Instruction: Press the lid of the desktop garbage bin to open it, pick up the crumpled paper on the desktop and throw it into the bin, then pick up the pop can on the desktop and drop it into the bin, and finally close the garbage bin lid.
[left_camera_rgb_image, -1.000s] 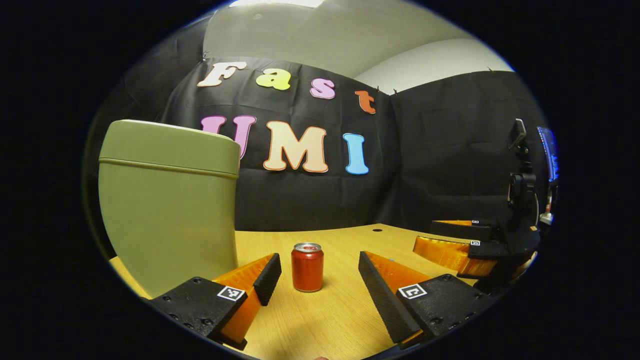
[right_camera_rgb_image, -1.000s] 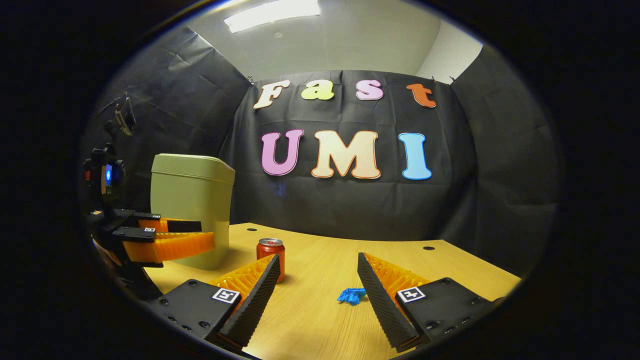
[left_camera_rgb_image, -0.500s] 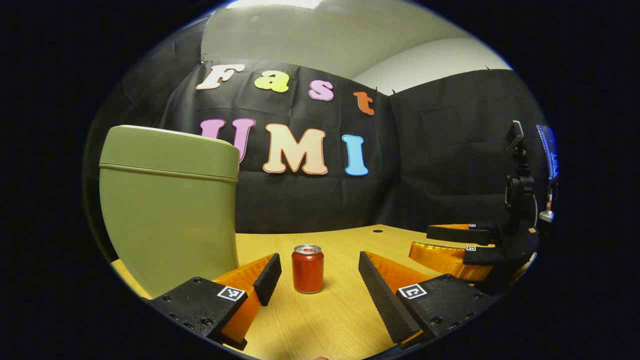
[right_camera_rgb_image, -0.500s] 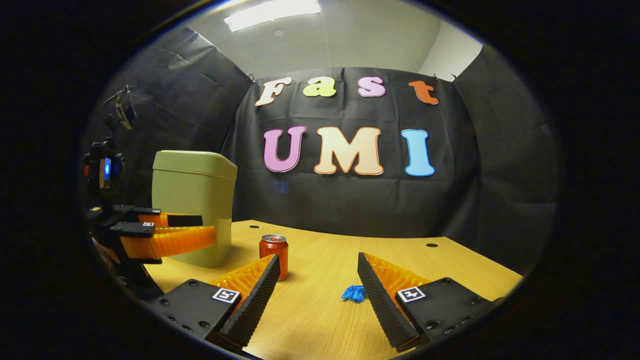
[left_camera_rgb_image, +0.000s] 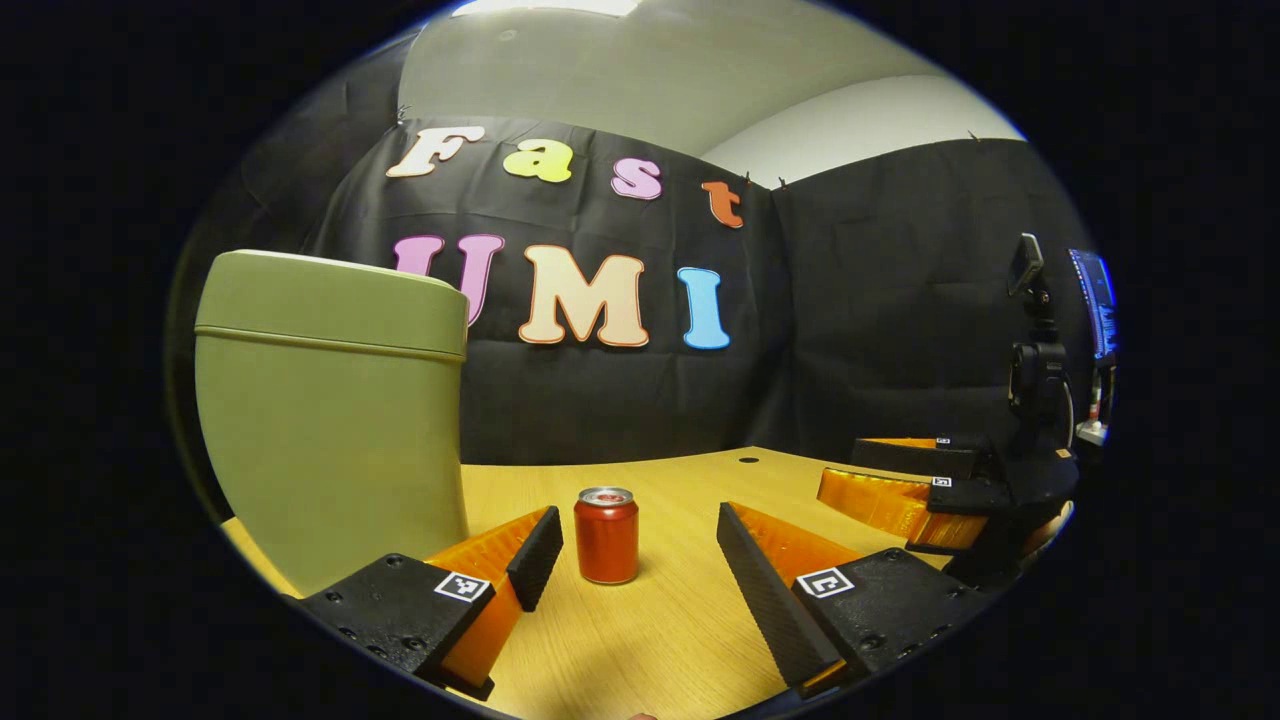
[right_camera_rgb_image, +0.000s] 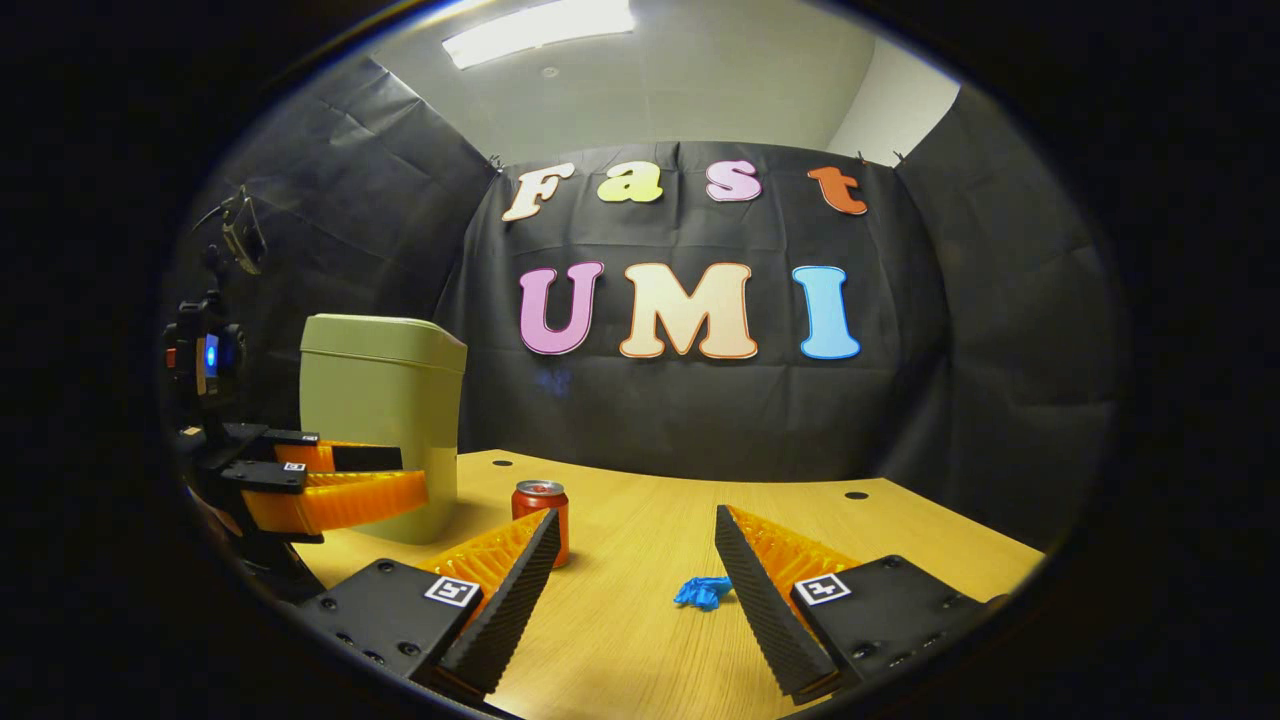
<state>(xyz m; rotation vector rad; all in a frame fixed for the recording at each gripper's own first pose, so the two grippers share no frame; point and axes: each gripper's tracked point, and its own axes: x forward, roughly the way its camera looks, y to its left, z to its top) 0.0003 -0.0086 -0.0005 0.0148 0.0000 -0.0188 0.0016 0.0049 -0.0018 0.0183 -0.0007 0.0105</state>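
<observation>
A smooth, olive-green plastic bin (left_camera_rgb_image: 330, 410) with its lid down is filling the left of the left gripper view. A cylindrical red pop can (left_camera_rgb_image: 606, 535) is standing upright at lower centre on the wood-grain desktop (left_camera_rgb_image: 660, 640). The left gripper (left_camera_rgb_image: 640, 545) is hovering level, fingers spread wide. In the right gripper view, the right gripper (right_camera_rgb_image: 635, 560) is likewise gaping, with crumpled blue paper (right_camera_rgb_image: 703, 592) lying just beside its right-hand ridged finger.

black cloth walls (right_camera_rgb_image: 690, 420), wooden table (right_camera_rgb_image: 640, 640)

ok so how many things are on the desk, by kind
garbage bin: 1
pop can: 1
crumpled blue paper: 1
total: 3
</observation>
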